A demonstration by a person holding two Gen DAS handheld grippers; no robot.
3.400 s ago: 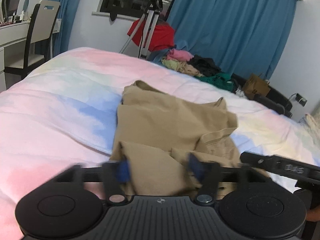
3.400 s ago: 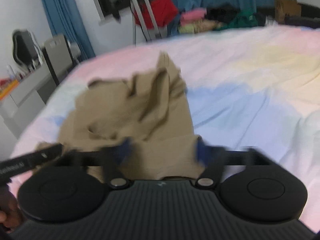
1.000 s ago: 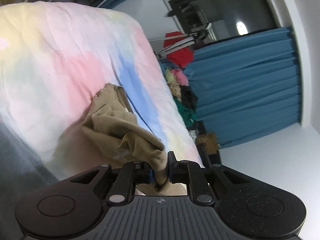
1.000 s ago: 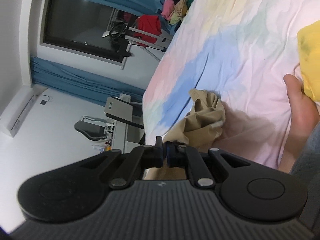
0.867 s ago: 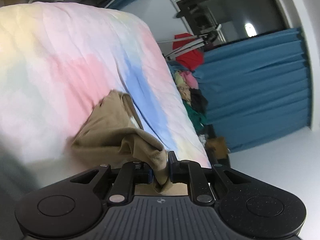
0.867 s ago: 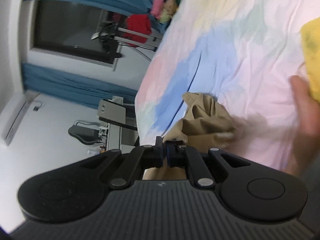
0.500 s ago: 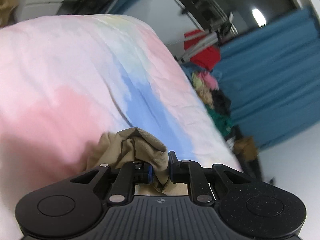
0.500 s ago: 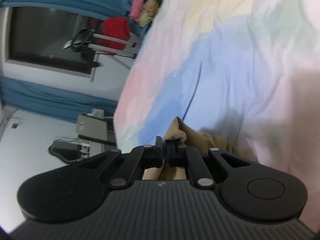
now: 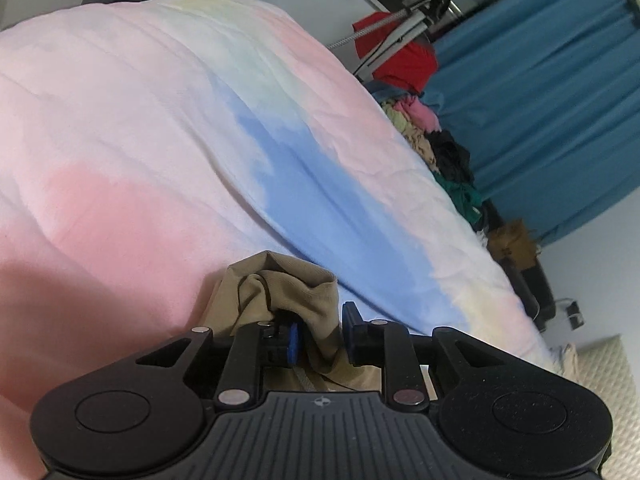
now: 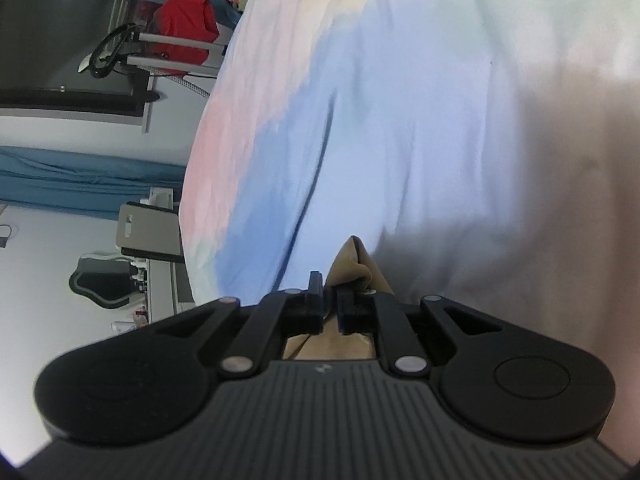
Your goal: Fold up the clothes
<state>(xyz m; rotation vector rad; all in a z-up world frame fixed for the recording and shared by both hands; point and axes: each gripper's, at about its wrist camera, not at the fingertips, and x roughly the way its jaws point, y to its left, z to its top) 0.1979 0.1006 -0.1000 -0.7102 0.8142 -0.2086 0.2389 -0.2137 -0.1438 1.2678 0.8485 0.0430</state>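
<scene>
A tan garment (image 9: 280,284) lies bunched on the pastel bed cover (image 9: 160,140), right in front of my left gripper (image 9: 320,336). That gripper's jaws are opening, and a fold of the tan cloth still sits loosely between the blue pads (image 9: 294,344). In the right wrist view, my right gripper (image 10: 330,304) is shut on another edge of the tan garment (image 10: 356,264), low over the bed cover (image 10: 400,120). Most of the garment is hidden under both grippers.
A pile of clothes (image 9: 440,148) lies at the bed's far edge. Behind it stand a tripod draped with a red garment (image 9: 404,52), blue curtains (image 9: 540,100) and a brown bag (image 9: 516,240). A chair (image 10: 148,228) stands past the bed's side.
Both grippers have sunk toward the bed, bringing the tan garment down onto it. The left jaws have widened around the cloth. The hand and yellow item have left the right view.
</scene>
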